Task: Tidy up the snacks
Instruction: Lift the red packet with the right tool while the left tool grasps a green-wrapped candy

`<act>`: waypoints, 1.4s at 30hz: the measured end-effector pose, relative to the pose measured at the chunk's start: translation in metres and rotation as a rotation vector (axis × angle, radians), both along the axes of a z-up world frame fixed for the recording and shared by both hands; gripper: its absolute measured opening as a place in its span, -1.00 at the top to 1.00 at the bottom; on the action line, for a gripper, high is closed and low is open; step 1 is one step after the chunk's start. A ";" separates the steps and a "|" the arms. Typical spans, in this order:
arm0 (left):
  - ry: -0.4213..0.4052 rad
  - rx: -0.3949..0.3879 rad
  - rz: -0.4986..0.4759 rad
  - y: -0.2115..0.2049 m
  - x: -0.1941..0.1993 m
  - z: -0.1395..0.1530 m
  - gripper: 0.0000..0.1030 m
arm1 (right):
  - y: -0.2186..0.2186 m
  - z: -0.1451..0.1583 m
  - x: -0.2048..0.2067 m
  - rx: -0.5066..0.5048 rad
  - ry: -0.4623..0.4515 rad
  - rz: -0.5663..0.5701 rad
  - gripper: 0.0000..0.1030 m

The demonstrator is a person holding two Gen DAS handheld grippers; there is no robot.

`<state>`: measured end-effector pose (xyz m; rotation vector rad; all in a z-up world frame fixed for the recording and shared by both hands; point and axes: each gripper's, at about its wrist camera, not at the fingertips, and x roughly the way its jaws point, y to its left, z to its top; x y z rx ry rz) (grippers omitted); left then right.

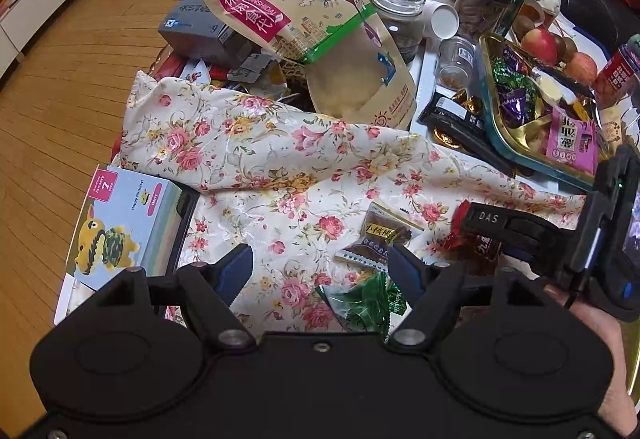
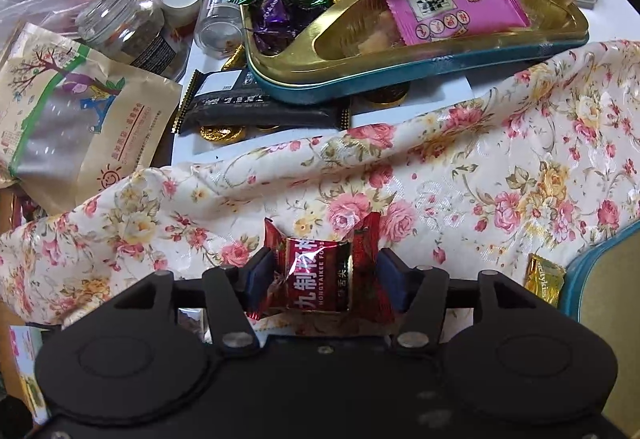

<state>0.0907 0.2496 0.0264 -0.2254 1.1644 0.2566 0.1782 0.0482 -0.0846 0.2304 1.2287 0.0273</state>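
Two tools are seen over the floral cloth [image 2: 460, 159]: the left tool [image 1: 320, 263] is spread wide and empty, while the right tool [image 2: 320, 279] is parted around a red candy [image 2: 320, 275].

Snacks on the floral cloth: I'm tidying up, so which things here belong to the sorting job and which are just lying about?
Job:
- red candy between the right gripper fingers
- brown snack packet
- green candy
- gold candy
- gold tray of sweets
- left gripper, open

Lying about:
- birthday box
- glass jar
- apples
- paper cup
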 end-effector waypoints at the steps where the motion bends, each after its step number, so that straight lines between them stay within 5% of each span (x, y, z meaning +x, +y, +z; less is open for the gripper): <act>1: 0.004 0.002 -0.001 0.000 0.000 -0.002 -0.46 | 0.006 -0.003 0.000 -0.017 -0.011 0.018 -0.22; 11: 0.038 -0.018 -0.001 -0.001 0.001 -0.012 -0.46 | 0.022 -0.016 -0.004 -0.075 -0.038 0.079 -0.31; 19: 0.028 -0.023 -0.011 -0.007 0.001 -0.018 -0.36 | 0.022 -0.011 -0.010 -0.080 -0.041 0.108 -0.05; 26: 0.046 -0.109 -0.006 -0.010 -0.001 -0.033 -0.36 | -0.019 0.031 -0.021 -0.001 -0.057 0.085 -0.05; 42: 0.106 -0.066 -0.002 -0.030 -0.001 -0.085 -0.36 | -0.088 0.116 -0.084 0.134 -0.154 0.050 -0.05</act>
